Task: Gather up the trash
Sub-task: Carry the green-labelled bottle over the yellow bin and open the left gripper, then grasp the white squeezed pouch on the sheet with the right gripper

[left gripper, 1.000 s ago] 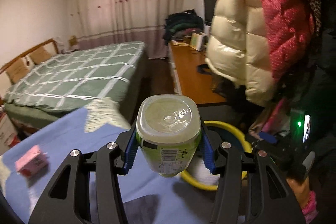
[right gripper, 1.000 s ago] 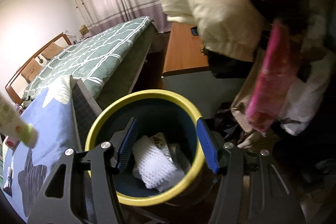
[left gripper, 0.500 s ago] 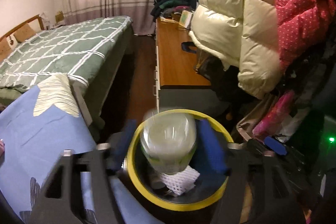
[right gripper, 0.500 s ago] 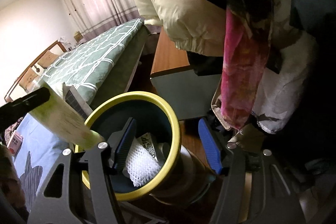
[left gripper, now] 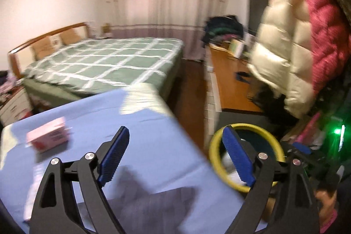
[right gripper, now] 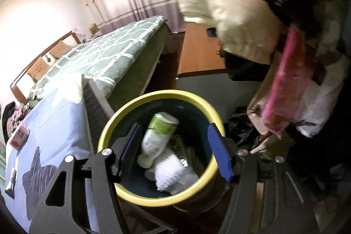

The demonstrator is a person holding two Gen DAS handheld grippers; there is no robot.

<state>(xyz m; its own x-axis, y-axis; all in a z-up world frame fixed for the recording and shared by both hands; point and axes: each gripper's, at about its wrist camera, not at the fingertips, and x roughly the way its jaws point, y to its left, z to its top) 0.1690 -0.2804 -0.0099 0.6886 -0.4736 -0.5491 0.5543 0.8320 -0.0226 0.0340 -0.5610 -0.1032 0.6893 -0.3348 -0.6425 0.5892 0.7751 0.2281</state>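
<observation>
A dark bin with a yellow rim [right gripper: 198, 102] stands beside the blue-covered table. Inside it lie a green and white bottle [right gripper: 159, 135], white foam netting [right gripper: 173, 174] and other scraps. My right gripper [right gripper: 174, 150] is open and empty, held just above the bin's mouth. My left gripper [left gripper: 175, 157] is open and empty, above the table's right edge, with the bin's rim [left gripper: 258, 127] behind its right finger. A pink box [left gripper: 49, 138] lies on the blue cloth at the left; it also shows in the right wrist view [right gripper: 19, 135].
The blue cloth [left gripper: 131, 120] covers the table. A green checked bed [left gripper: 105, 58] lies behind it. A wooden desk [left gripper: 228, 84] stands at the right. Cream and red puffy coats [left gripper: 291, 41] hang above the bin. Bags and clothes [right gripper: 285, 106] crowd its right side.
My left gripper carried the bottle over the bin, opened and let it go. The bottle now lies in the bin. The left gripper has swung back left over the table.
</observation>
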